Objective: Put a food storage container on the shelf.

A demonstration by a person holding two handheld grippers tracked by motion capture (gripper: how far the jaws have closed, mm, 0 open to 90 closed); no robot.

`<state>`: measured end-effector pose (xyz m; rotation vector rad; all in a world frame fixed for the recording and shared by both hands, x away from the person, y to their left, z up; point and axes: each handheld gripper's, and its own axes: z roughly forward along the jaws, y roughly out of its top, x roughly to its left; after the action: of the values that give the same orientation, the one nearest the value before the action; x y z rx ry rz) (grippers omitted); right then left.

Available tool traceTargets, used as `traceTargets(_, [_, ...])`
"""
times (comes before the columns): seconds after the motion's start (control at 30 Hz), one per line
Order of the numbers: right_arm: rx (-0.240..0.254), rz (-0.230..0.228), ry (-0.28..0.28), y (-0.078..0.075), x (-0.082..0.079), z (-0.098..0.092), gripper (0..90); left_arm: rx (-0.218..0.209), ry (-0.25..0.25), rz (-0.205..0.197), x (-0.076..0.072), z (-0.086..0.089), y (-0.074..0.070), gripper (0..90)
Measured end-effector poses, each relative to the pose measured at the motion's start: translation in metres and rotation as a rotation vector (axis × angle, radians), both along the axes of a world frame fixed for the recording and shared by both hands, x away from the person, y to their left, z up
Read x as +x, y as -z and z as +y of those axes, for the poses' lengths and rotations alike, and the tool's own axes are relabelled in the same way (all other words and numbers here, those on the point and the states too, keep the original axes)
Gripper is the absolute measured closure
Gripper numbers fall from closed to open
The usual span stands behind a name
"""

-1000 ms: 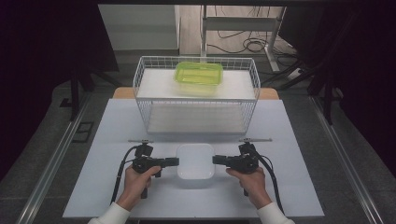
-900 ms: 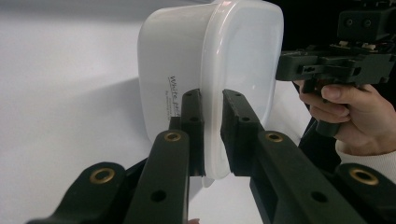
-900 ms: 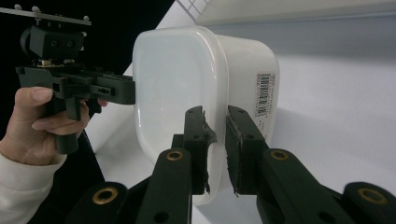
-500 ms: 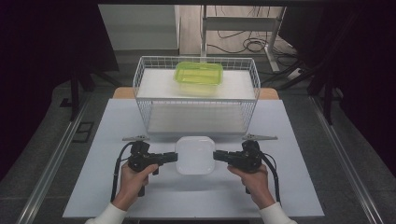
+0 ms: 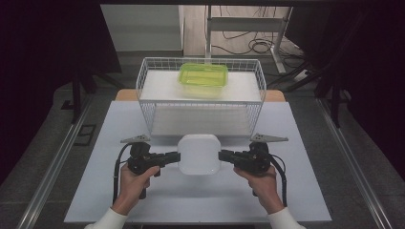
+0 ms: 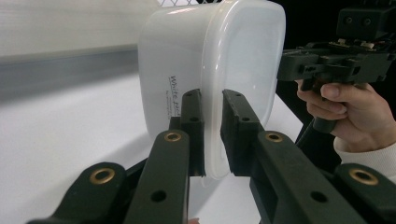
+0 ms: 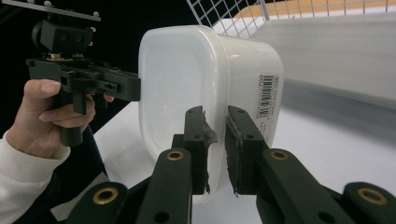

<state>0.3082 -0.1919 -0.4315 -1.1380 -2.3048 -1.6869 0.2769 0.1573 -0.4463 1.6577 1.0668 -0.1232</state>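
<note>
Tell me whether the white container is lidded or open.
Lidded. The white container has a smooth closed lid on top, and both gripper views show the left gripper and right gripper clamped on its projecting rim.

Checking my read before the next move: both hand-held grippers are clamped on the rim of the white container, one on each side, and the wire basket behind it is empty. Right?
Not quite. The left hand-held gripper and right hand-held gripper do clamp the white container by its rim, one on each side. But the wire basket is not empty: the high view shows a green lidded container in it.
</note>
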Motion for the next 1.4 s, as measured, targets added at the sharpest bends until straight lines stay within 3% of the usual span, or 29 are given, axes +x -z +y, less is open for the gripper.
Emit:
traceTargets(0.63, [0.012,-0.065,-0.021,-0.014,-0.003,0.001,78.5,-0.004,-0.005,-0.04,-0.002,0.002,-0.013,79.8])
traceTargets(1.07, [0.025,-0.101,-0.019,-0.029,0.002,-0.001,78.4,0.0,0.004,-0.077,0.005,0.001,-0.031,79.8])
traceTargets(1.4, [0.032,-0.147,-0.016,-0.06,0.008,-0.003,78.3,0.005,0.012,-0.125,0.014,0.0,-0.065,79.8])
